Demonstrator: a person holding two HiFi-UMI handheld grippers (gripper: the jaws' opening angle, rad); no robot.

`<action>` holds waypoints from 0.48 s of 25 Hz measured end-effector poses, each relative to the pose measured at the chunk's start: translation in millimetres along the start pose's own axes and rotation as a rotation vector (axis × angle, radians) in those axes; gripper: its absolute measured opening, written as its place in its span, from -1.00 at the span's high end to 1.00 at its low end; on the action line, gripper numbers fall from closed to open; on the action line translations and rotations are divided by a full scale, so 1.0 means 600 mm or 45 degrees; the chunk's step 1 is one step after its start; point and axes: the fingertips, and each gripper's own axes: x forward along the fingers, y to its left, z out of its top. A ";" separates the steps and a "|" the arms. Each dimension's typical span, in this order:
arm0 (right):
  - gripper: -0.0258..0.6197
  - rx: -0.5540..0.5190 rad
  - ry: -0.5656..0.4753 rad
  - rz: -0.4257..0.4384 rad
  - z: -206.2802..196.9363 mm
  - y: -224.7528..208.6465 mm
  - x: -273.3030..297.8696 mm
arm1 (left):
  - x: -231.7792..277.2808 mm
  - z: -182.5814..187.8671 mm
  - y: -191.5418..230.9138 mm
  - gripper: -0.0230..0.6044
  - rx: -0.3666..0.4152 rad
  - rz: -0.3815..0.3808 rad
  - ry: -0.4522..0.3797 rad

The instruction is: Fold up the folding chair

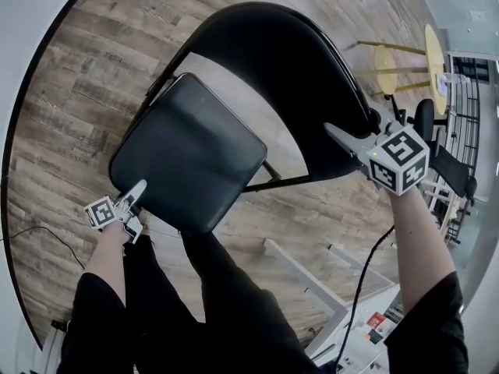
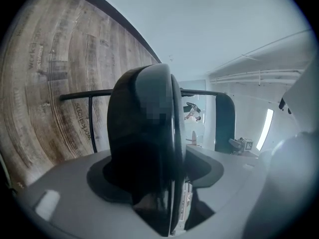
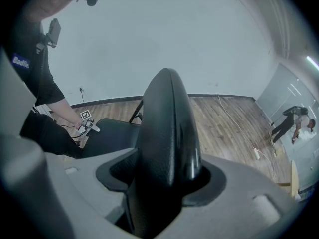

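while the folding chair [image 1: 273,29] stood open on the wood floor [image 1: 70,100] at twelve o'clock from me, my left claw [image 1: 137,189] was clamped on the seat [image 1: 187,150] at its seven o'clock corner, and my right claw [image 1: 335,135] gripped the backrest [image 1: 327,92] rim at three o'clock. i judged the smooth padding could slide out of either bite if i swung seat and back together too fast. the closing hinge might pinch a claw, or the legs might skate across the boards. i counted one chair, one seat, one backrest and two claws.
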 end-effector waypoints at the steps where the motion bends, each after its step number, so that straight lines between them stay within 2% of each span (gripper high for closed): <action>1: 0.10 -0.004 0.000 -0.001 0.002 0.003 -0.001 | -0.002 -0.001 -0.002 -0.02 -0.002 0.003 -0.004; 4: 0.10 -0.015 0.001 -0.004 0.007 0.012 -0.005 | 0.000 -0.004 -0.031 -0.02 -0.086 -0.054 -0.033; 7: 0.11 -0.028 0.000 -0.010 0.012 0.020 -0.012 | -0.003 -0.005 -0.034 -0.01 -0.078 -0.039 -0.038; 12: 0.13 -0.048 -0.005 -0.013 0.026 0.034 -0.022 | -0.003 -0.007 -0.070 0.03 -0.119 -0.096 -0.063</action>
